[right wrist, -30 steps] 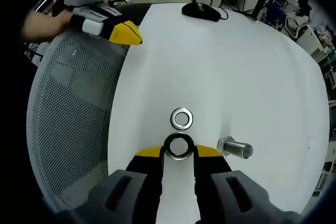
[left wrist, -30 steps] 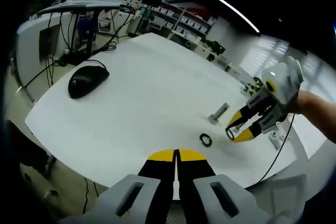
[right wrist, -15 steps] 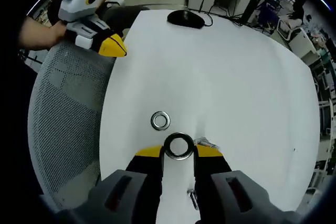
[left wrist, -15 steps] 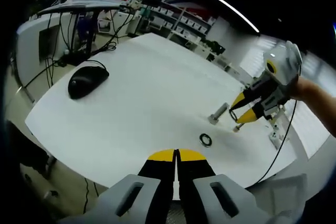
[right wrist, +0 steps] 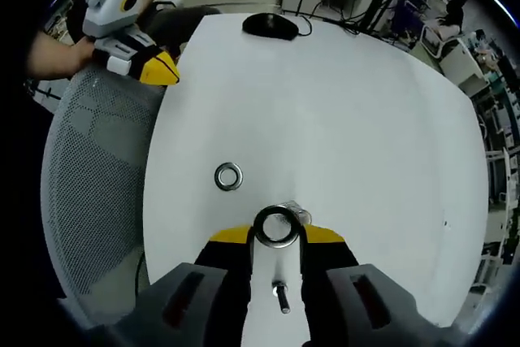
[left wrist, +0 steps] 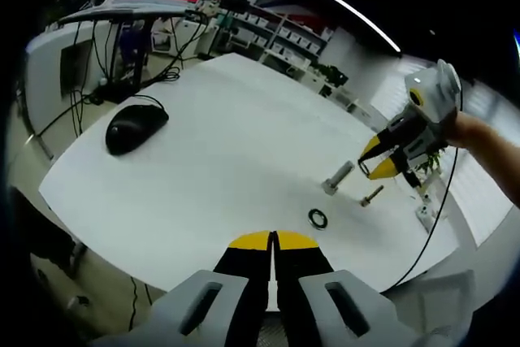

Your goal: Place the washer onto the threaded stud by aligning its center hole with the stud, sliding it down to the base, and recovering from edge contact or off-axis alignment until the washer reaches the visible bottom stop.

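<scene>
My right gripper point(right wrist: 276, 236) is shut on a steel washer point(right wrist: 258, 227), held flat between its yellow fingertips. The threaded stud point(right wrist: 299, 216) peeks out just behind the washer's far right rim. In the left gripper view the stud point(left wrist: 337, 176) lies tilted on the white table point(left wrist: 244, 136), and the right gripper point(left wrist: 376, 160) hovers just right of its upper end. A second washer point(right wrist: 228, 176) lies flat on the table, seen too as a dark ring point(left wrist: 318, 218). My left gripper point(left wrist: 272, 241) is shut on nothing at the table's near edge.
A small bolt point(left wrist: 372, 195) lies right of the stud, below my right jaws point(right wrist: 280, 297). A black mouse point(left wrist: 134, 123) sits at the far left of the table. A grey mesh chair back point(right wrist: 89, 176) stands beside the table edge. Desks and cables stand behind.
My right gripper has carried the washer away from the loose washer, up and over to the stud's end. The left gripper has stayed still.
</scene>
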The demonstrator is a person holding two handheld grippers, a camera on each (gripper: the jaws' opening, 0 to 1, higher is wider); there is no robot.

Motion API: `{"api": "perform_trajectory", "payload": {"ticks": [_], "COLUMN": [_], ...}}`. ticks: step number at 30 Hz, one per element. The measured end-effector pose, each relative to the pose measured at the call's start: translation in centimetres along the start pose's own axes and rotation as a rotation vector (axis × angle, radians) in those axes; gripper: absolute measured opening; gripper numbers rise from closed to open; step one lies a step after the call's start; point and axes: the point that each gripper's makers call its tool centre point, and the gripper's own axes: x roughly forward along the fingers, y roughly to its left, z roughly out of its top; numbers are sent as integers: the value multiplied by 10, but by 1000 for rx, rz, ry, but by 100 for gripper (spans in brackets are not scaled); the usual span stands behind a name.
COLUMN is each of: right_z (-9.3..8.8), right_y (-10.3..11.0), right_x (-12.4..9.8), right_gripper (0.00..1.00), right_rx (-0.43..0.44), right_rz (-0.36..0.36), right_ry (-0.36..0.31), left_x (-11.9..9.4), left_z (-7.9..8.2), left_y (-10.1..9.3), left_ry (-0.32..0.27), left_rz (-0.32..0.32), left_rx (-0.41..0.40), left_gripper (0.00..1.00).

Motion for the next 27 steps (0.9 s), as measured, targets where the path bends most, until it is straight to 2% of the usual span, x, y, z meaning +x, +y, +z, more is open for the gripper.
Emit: {"api": "perform_trajectory", "payload": {"ticks": [23, 27], "right_z": [-10, -5], "right_y": [-21, -20], "right_x": [5, 6], "right_gripper": [23, 23], "right_rx": [11, 38], "right_rz": [-27, -4], "right_ry": [28, 3], "left_x": [0, 0], "left_z": [-1, -1], "left_y": [0, -1], "left_ry": [6, 7], "left_rz": [3, 3], "left_rx": [5, 5], "left_gripper": [0, 0]}}
